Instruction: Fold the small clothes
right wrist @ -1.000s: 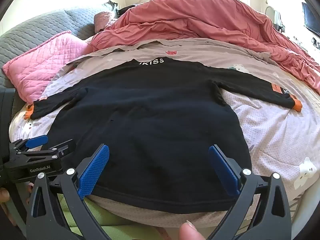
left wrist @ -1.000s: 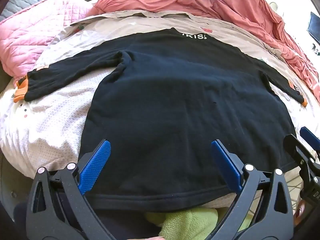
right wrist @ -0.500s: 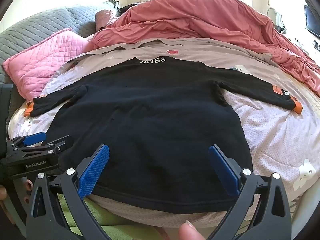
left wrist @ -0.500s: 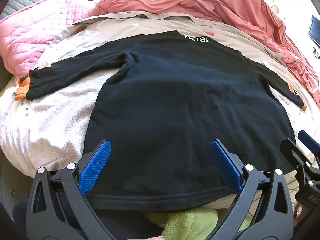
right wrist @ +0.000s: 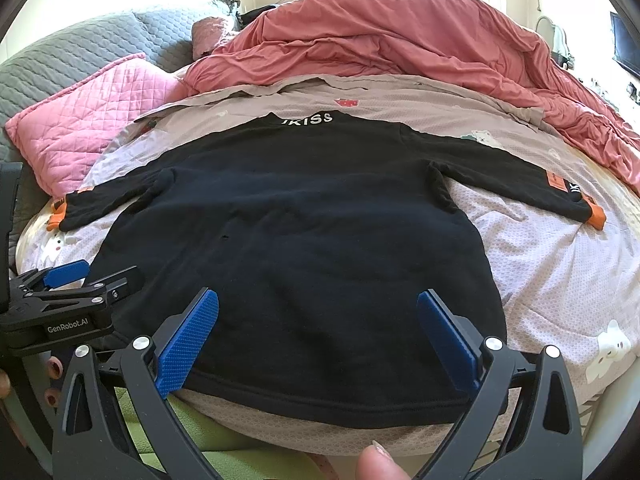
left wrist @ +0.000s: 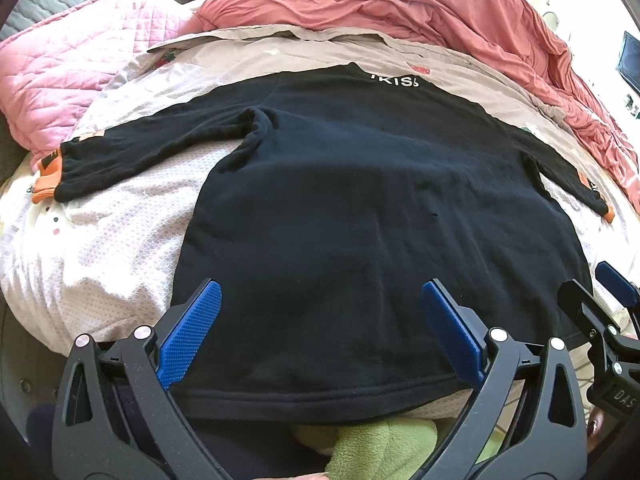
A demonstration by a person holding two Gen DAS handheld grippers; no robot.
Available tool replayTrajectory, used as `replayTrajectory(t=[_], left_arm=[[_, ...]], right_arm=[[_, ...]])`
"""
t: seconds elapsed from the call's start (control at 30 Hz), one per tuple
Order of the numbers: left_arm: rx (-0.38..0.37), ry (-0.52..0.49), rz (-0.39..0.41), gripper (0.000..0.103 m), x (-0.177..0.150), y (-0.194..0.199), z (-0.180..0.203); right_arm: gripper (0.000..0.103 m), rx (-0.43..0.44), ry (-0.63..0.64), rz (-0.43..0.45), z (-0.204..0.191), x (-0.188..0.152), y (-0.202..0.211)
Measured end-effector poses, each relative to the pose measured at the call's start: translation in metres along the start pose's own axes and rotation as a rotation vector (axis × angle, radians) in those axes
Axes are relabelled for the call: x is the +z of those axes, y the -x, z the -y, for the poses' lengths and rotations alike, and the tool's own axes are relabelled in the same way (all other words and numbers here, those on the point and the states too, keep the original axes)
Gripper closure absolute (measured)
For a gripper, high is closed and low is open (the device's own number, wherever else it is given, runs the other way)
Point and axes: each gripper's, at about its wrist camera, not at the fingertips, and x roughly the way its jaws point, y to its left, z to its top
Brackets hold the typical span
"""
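a bed [left wrist: 120,240] fills both views, covered with a pale patterned sheet [right wrist: 560,272]. a rumpled red quilt [right wrist: 400,40] is heaped along its far side, and a pink quilted pillow [right wrist: 88,120] lies at the far left beside a grey padded headboard [right wrist: 60,56].

a black long-sleeved top [left wrist: 380,220] lies flat on the sheet, spread out with its hem at the near edge of the bed and its neck, marked with white letters, on the far side. both sleeves reach outward, each ending in an orange cuff: the left sleeve [left wrist: 132,156] runs toward the pillow, the right sleeve [right wrist: 520,184] toward the red quilt.

the left gripper [left wrist: 320,316] hovers just over the hem on the left half of the top, its blue pads spread wide apart with nothing between them. the right gripper [right wrist: 318,320] hangs over the hem on the right half, its pads likewise spread wide and empty. whether either one touches the cloth cannot be told. each gripper shows at the edge of the other's view, near the hem corners.

some green fleece [left wrist: 380,452] sits below the bed edge, under the hem. a fingertip [right wrist: 380,468] shows at the bottom of the right view.
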Motion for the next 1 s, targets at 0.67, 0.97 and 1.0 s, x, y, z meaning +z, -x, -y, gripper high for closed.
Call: replayTrajectory(t=[0.67, 0.97, 1.0], left_arm=[[0.000, 0.001, 0.006, 0.009, 0.0002, 0.0010, -0.0012], [0.001, 0.002, 0.008, 0.009, 0.0003, 0.0010, -0.0012], [0.001, 0.002, 0.007, 0.009, 0.0004, 0.0010, -0.0012]], right_arm=[[0.004, -0.003, 0.000, -0.007, -0.0012, -0.0016, -0.0005], [0.004, -0.004, 0.000, -0.007, -0.0015, -0.0008, -0.0006], [0.004, -0.005, 0.001, -0.007, -0.0015, -0.0007, -0.0002]])
